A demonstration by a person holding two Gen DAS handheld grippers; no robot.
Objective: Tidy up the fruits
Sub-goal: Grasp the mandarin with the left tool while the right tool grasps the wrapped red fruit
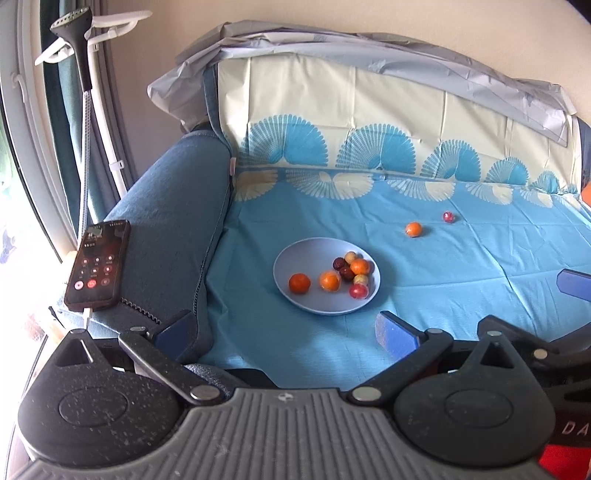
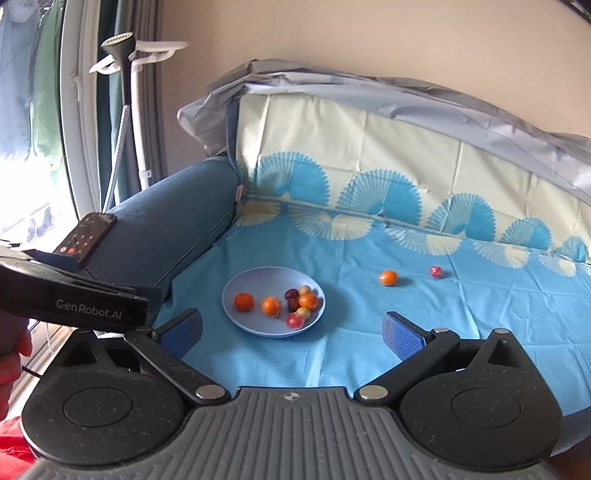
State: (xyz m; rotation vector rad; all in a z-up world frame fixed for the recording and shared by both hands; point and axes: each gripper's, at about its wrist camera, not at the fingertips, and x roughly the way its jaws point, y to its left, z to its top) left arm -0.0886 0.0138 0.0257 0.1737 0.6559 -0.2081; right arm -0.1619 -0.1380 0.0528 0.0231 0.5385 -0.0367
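Observation:
A pale blue plate (image 1: 295, 258) (image 2: 251, 284) lies on the blue sofa cover and holds several small fruits: oranges, dark plums and red-yellow ones. Beyond it to the right, a loose orange (image 1: 413, 229) (image 2: 388, 277) and a small red fruit (image 1: 448, 216) (image 2: 436, 271) rest on the cover. My left gripper (image 1: 284, 332) hangs open near the front edge, nothing between its blue pads. My right gripper (image 2: 291, 332) is open too, just short of the plate, empty. In the right wrist view the left gripper's body (image 2: 74, 295) shows at the left.
A phone (image 1: 98, 264) (image 2: 86, 234) lies on the blue armrest (image 1: 166, 221) at left. The sofa back (image 1: 369, 110) carries a cream-and-blue cloth with grey sheeting on top. A white stand with a steamer head (image 1: 74, 22) is by the window. A hand (image 2: 14, 354) shows at left.

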